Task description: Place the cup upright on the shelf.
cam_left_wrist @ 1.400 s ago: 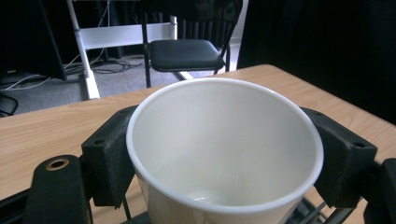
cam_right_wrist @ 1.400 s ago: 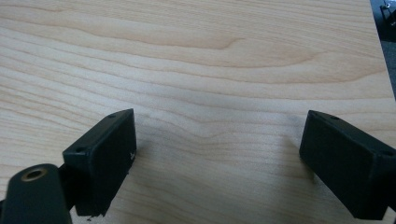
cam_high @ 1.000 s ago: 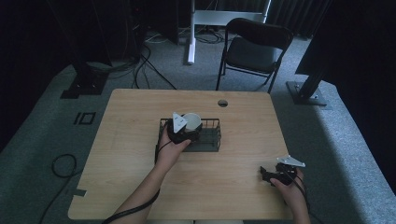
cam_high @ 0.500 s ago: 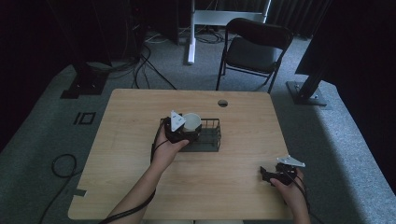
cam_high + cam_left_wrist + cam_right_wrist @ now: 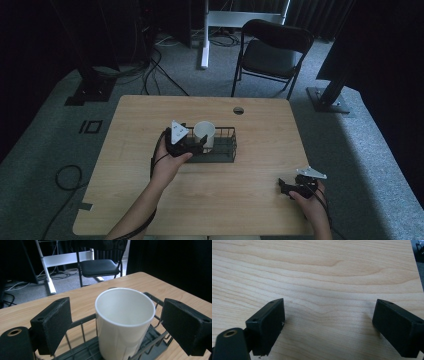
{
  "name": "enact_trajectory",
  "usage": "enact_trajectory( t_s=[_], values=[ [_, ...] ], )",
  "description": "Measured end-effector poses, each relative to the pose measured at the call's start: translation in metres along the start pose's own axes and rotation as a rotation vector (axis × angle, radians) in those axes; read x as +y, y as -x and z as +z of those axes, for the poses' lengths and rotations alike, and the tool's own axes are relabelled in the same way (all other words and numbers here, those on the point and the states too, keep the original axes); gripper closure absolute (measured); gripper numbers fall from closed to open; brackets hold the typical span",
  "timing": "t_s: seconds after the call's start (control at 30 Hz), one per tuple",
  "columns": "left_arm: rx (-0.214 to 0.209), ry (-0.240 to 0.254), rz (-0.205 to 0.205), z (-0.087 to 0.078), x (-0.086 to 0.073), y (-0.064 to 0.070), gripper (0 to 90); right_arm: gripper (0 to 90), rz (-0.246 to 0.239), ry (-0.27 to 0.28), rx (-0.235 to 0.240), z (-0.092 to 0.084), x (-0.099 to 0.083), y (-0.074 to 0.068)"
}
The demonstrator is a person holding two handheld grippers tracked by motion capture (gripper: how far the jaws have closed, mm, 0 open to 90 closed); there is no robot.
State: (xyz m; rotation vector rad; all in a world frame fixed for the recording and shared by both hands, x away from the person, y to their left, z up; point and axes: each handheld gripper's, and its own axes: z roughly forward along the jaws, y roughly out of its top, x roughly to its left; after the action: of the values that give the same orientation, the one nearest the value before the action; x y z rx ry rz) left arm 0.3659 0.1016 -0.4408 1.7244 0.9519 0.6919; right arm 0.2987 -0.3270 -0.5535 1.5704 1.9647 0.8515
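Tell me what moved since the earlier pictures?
Almost nothing. The left tool only edged slightly; its jaws sit open on either side of the white cup, clear of it. The cup stayed upright in the wire basket, and the right tool stayed on the table.

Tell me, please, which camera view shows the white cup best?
The left gripper view: the white cup stands close, upright in the wire basket. The high view shows it small and far off.

A wooden counter (image 5: 150,115) carries a black wire basket (image 5: 226,146) at its centre, a white cup (image 5: 204,133) standing in its nine o'clock end. The left hand-held gripper (image 5: 196,145) reaches the cup. The right hand-held gripper (image 5: 283,187) rests at four o'clock, well apart.
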Motion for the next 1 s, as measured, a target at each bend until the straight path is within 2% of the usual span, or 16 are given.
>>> enact_trajectory(
  t_s=[0.17, 0.47, 0.67, 0.8, 0.9, 1.0],
  values=[
    [0.001, 0.001, -0.003, -0.010, -0.004, -0.004, 10.7, 10.6, -0.001, 0.000, 0.001, 0.000, 0.000, 0.000],
    [0.026, -0.005, -0.011, -0.030, -0.016, -0.016, 10.7, 10.6, -0.002, 0.000, 0.000, 0.000, 0.000, 0.000],
    [0.062, -0.010, -0.011, -0.042, -0.026, -0.025, 10.7, 10.7, -0.003, 0.000, 0.000, 0.000, 0.000, 0.000],
    [0.071, -0.013, -0.040, -0.050, -0.033, -0.033, 10.7, 10.6, -0.003, 0.000, 0.000, 0.000, 0.000, 0.000],
    [0.087, -0.018, -0.037, -0.055, -0.039, -0.037, 10.7, 10.6, -0.002, 0.000, 0.000, 0.000, 0.000, 0.000],
    [0.091, -0.020, -0.057, -0.060, -0.045, -0.041, 10.7, 10.6, -0.003, 0.000, 0.000, 0.000, 0.000, 0.000]
  ],
)
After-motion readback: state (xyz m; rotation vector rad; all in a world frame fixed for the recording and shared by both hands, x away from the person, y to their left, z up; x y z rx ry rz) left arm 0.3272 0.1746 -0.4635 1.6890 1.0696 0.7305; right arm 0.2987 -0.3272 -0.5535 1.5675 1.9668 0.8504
